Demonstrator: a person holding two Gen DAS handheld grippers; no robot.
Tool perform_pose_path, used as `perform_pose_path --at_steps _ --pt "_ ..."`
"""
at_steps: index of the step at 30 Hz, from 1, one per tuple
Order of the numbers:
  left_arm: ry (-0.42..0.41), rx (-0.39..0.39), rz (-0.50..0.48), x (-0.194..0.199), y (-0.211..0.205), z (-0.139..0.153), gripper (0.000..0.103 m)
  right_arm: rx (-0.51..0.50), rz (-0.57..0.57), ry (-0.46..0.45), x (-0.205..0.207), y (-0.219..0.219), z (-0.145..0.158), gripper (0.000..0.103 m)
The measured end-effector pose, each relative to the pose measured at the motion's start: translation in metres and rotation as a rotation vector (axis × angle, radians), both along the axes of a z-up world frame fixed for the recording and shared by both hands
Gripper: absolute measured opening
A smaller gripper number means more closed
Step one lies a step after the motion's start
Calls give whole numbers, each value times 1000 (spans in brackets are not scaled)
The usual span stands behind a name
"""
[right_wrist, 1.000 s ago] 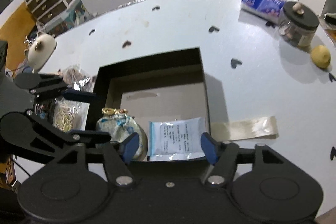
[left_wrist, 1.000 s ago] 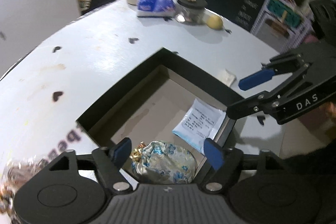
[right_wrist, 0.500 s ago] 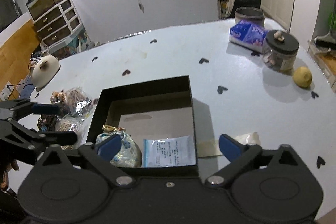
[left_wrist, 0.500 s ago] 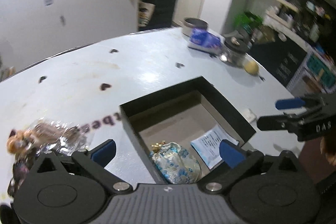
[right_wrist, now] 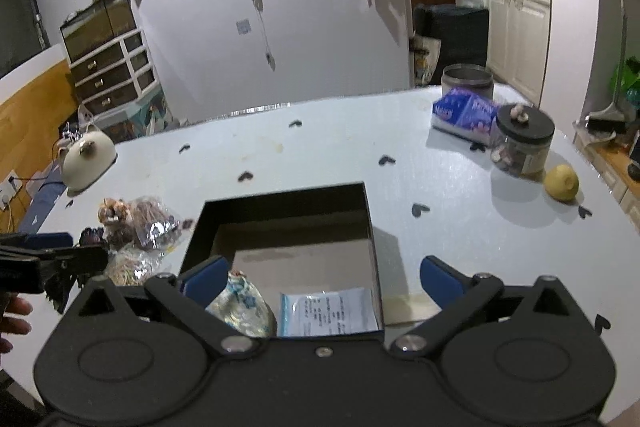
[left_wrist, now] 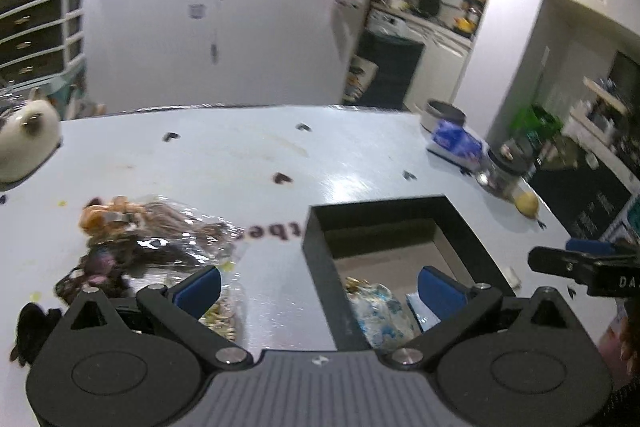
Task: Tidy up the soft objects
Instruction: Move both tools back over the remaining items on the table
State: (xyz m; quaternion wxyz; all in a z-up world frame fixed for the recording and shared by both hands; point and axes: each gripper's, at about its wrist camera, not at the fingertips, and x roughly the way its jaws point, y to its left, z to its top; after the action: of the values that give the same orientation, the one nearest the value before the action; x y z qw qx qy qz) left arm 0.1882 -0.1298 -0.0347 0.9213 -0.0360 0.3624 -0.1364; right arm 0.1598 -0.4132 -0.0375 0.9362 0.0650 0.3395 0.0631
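Two grippers: your left gripper and right gripper both hang spread wide, holding nothing.
Box: the black box sits open on the worktop.
Inside the box: a floral pouch beside a white sachet.
Left of the box: crinkly bagged soft items lie near its wall.

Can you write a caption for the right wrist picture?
Open right gripper above a black box holding a flowery pouch and white packet.
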Motion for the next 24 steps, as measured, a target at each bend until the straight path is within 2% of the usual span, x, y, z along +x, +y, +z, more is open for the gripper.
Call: perform_pose_path --at_steps 8,15,24 --pt "-58 -17 77 -17 33 7 103 -26 -52 -111 -17 26 8 103" --pt "-85 -28 120 -23 75 10 103 -31 -46 -131 -23 62 11 103" --pt "-109 -9 127 -20 130 15 103 1 -28 -137 -21 117 13 103"
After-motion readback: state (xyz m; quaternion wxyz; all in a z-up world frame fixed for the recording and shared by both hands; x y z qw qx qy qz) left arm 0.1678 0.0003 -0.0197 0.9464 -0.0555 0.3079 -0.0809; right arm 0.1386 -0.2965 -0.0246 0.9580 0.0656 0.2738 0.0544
